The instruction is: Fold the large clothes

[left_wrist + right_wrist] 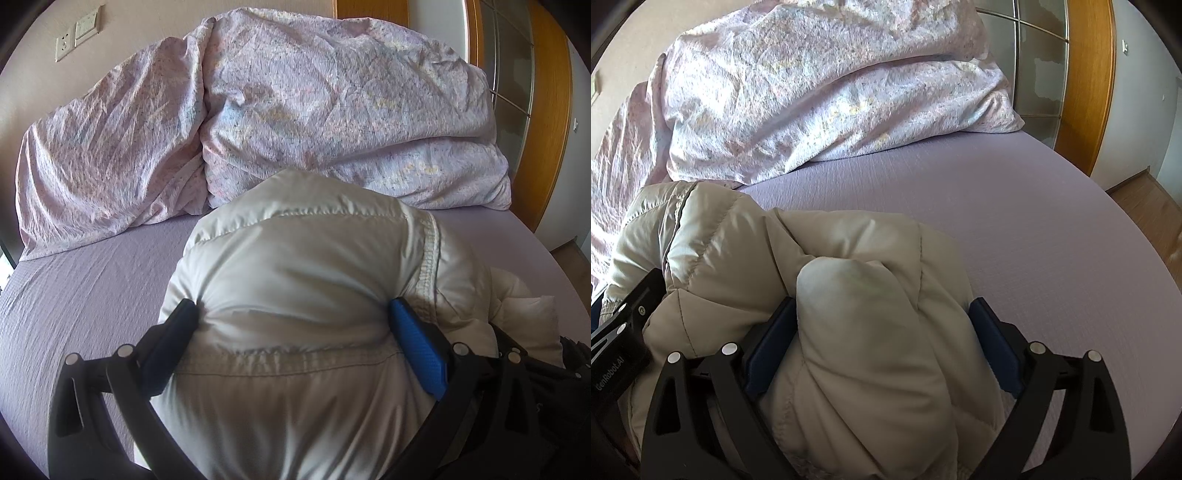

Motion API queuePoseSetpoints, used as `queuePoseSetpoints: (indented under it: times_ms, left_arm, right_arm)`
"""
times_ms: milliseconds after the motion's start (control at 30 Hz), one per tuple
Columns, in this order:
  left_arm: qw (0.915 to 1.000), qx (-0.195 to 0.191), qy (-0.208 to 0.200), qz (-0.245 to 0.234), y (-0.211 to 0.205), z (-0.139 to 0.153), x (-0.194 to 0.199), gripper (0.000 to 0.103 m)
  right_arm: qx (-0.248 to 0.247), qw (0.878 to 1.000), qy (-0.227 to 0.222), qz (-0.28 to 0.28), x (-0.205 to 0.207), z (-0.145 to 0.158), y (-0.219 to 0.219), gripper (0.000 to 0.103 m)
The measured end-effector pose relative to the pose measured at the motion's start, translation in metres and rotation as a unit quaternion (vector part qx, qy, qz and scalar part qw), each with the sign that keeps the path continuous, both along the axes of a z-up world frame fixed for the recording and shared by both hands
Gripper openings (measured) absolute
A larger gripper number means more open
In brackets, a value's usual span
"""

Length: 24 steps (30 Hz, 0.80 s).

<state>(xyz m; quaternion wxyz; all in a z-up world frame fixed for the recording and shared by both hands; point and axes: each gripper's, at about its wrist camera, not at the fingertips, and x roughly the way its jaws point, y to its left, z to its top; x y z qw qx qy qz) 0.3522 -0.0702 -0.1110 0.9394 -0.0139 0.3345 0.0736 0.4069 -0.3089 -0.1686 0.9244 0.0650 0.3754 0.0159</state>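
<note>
left wrist view: the left gripper (293,314) has its two blue-padded fingers (419,350) pressed into either side of a thick bundle of the puffy beige jacket (295,258), so it is clamped on the garment. the jacket bulges up between the jaws and mounds forward over the lilac bed sheet (74,295), with a stitched seam running across it close to the camera and a placket seam down its right side. part of the same jacket spills off to the right, where black parts of the other tool show at the edge. beyond the jacket a crumpled floral duvet (314,103) is heaped against the wall, which carries a socket and switch plate (77,33) at the upper left. right wrist view: the right gripper (882,321) likewise squeezes a fat fold of the jacket (857,295) between its dark blue pads (993,339), gripping it firmly. the quilted fabric lies bunched on the sheet (1015,221) and stretches left toward the left tool's black body (624,332). the duvet (812,92) lies behind, and a wooden door frame (1086,81) stands at the far right beside the bed.
</note>
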Motion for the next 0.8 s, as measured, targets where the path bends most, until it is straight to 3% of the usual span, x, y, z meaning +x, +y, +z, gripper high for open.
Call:
queuePoseSetpoints:
  times_ms: [533,800]
  left_arm:
    - [1.0000,0.003,-0.006,0.001,-0.0008,-0.0010,-0.0019,0.101]
    - [1.0000,0.003,0.000,0.001,-0.0005,-0.0021,-0.0018,0.101]
  right_arm:
    - [0.001,1.000,-0.002,0.001,-0.0002,0.0000,-0.0012,0.094]
    - [0.012,1.000,0.019,0.001,0.0046,-0.0011,-0.0050,0.096]
